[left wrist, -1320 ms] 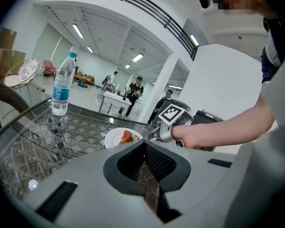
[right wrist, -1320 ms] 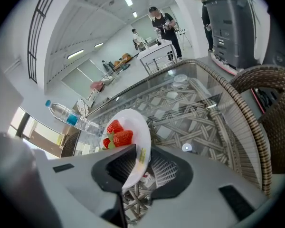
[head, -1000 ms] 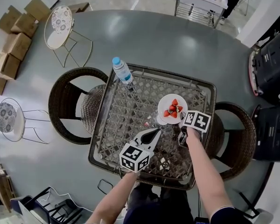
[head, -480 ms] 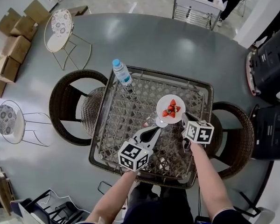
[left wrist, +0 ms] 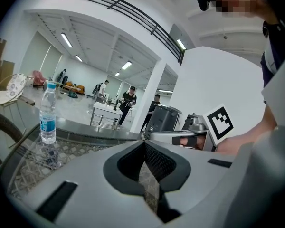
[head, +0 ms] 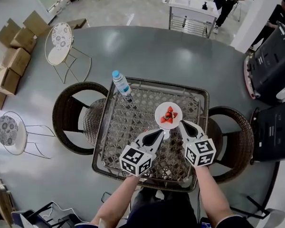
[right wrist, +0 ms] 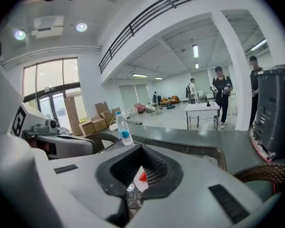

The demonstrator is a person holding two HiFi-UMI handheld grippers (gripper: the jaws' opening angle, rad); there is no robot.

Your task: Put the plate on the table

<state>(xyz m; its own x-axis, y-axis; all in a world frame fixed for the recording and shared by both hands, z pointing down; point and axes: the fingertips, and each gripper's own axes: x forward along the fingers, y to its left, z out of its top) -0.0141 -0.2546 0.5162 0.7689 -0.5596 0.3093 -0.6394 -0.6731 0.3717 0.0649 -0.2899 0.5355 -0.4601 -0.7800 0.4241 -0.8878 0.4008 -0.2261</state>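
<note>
Hovering over the wicker table (head: 118,127), L gripper (head: 162,131) & R gripper (head: 181,123) both have jaws closed tip to tip, nothing held. Plate (head: 160,109) w/ strawberries (head: 169,115) sits on the table just ahead of both tips. Water bottle (head: 120,83) stands further out, ahead-left of L gripper.

The head view looks steeply down on the table (head: 133,127); both gripper views, low at six o'clock, face twelve (sharing the bottle (left wrist: 48,113)).

The right tongs (right wrist: 142,146) hide most of the plate (right wrist: 138,183).
</note>
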